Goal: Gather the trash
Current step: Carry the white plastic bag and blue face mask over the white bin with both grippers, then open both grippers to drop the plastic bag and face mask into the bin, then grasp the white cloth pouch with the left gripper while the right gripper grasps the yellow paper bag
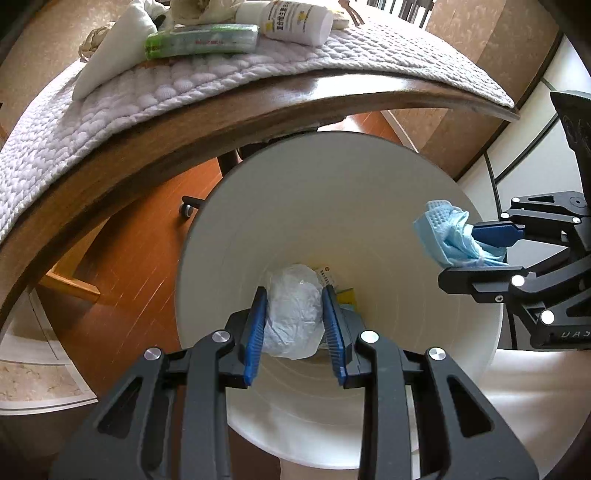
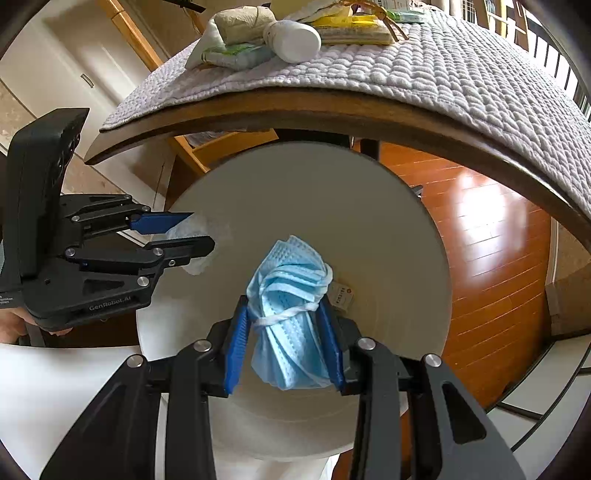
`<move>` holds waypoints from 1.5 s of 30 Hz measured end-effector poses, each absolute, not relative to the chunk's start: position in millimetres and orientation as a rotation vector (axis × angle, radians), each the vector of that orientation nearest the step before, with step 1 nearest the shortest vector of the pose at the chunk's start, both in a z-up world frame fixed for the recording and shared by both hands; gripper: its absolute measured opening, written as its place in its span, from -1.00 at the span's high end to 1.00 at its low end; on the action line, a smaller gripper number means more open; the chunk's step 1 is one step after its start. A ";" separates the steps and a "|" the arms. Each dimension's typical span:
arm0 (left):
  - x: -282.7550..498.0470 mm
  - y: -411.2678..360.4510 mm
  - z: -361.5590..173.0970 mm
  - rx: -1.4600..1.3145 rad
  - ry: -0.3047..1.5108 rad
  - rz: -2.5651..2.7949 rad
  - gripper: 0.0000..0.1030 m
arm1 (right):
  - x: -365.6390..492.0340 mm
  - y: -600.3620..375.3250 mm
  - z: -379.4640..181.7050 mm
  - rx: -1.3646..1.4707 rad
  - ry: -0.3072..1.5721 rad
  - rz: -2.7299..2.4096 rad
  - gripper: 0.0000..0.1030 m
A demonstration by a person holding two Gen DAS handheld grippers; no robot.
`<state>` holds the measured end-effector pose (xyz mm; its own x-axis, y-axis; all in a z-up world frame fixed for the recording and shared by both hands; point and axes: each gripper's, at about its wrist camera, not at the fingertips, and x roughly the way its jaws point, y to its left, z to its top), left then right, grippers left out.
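We hold both grippers over the mouth of a white bin (image 1: 369, 184) that stands on the wooden floor (image 1: 140, 251) just below the curved edge of the desk (image 1: 229, 110). Our left gripper (image 1: 295, 314) has its blue fingers (image 1: 255, 328) pressed in on a crumpled white wad of tissue (image 1: 295, 310), which hangs over the bin's opening. Our right gripper (image 2: 286, 325) grips a bunched light-blue face mask (image 2: 288, 291), its white ear loop wound round the bundle, and this too hangs above the inside of the bin. From the left wrist view, the right gripper and mask sit near the bin's right rim; from the right wrist view, the left gripper sits at the left rim. Down at the bottom of the bin lie a few bits of paper (image 1: 327, 275). On the desk a quilted grey mat (image 1: 92, 110) carries a white bottle (image 1: 299, 20), a green packet (image 1: 201, 40) and a folded white cloth (image 1: 118, 44).
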<state>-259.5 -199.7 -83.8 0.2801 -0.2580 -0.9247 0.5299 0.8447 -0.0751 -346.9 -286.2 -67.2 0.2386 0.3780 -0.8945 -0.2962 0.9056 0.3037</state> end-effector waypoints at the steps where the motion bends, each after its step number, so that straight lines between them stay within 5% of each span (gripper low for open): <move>1: -259.4 -200.5 -84.7 0.269 1.175 -0.536 0.37 | -346.5 -285.9 -68.1 0.075 1.249 0.462 0.30; 16: -252.7 -193.8 -96.3 0.264 1.198 -0.541 0.31 | -340.4 -288.8 -74.2 0.088 1.273 0.448 0.24; 20: -252.4 -191.6 -95.4 0.250 1.206 -0.551 0.21 | -340.1 -293.0 -74.7 0.093 1.274 0.441 0.07; 23: -253.7 -188.8 -92.5 0.254 1.194 -0.552 -0.30 | -339.2 -292.9 -71.8 0.091 1.272 0.436 -0.15; 31: -253.1 -180.6 -61.4 0.254 1.133 -0.550 -0.42 | -336.2 -296.4 -35.5 0.015 1.193 0.391 -0.53; 36: -250.2 -162.8 -2.4 0.179 0.968 -0.543 -0.97 | -331.9 -293.4 34.9 -0.182 0.928 0.287 -0.92; 39: -234.5 -146.9 29.4 0.126 0.878 -0.496 -0.97 | -317.5 -303.5 73.3 -0.145 0.770 0.232 -0.92; 45: -179.5 -113.8 49.7 0.018 0.838 -0.402 -0.97 | -241.4 -326.6 93.2 0.082 0.829 0.309 -0.92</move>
